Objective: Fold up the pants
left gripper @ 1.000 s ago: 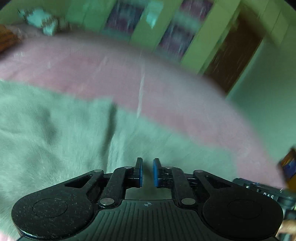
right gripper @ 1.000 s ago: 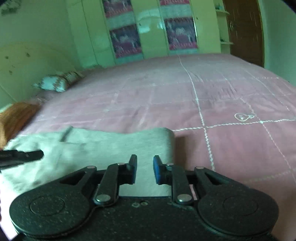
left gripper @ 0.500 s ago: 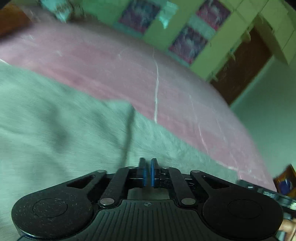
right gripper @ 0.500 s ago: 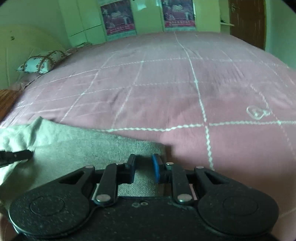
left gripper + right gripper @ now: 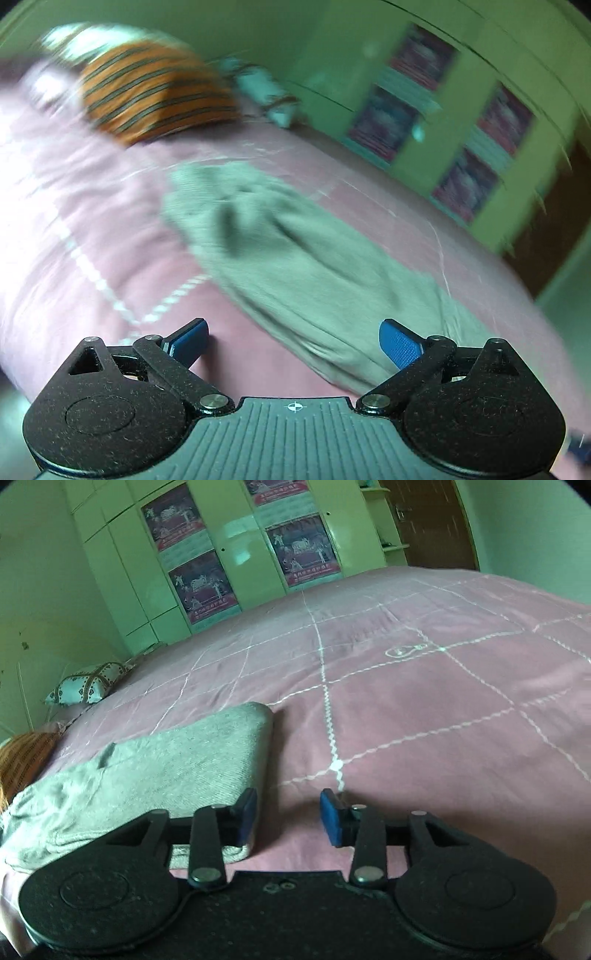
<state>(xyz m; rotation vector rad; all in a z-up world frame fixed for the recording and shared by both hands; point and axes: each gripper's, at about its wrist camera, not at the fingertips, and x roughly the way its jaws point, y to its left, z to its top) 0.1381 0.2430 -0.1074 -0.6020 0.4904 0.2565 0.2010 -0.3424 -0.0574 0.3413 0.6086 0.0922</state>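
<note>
Grey knit pants [image 5: 177, 771], soft and limp, part-folded on pink bed [image 5: 424, 716]; best pinched at thick folded edge; left tool [image 5: 293, 341] just spread wide, right tool [image 5: 288, 818] just parting, both empty

The pants [image 5: 177, 768] were grey knit, folded over into a long flat band on the pink bedspread [image 5: 424, 709]. From the right wrist view the rounded fold edge sat around 12 o'clock, and the rumpled end trailed off toward 9 o'clock.
</note>
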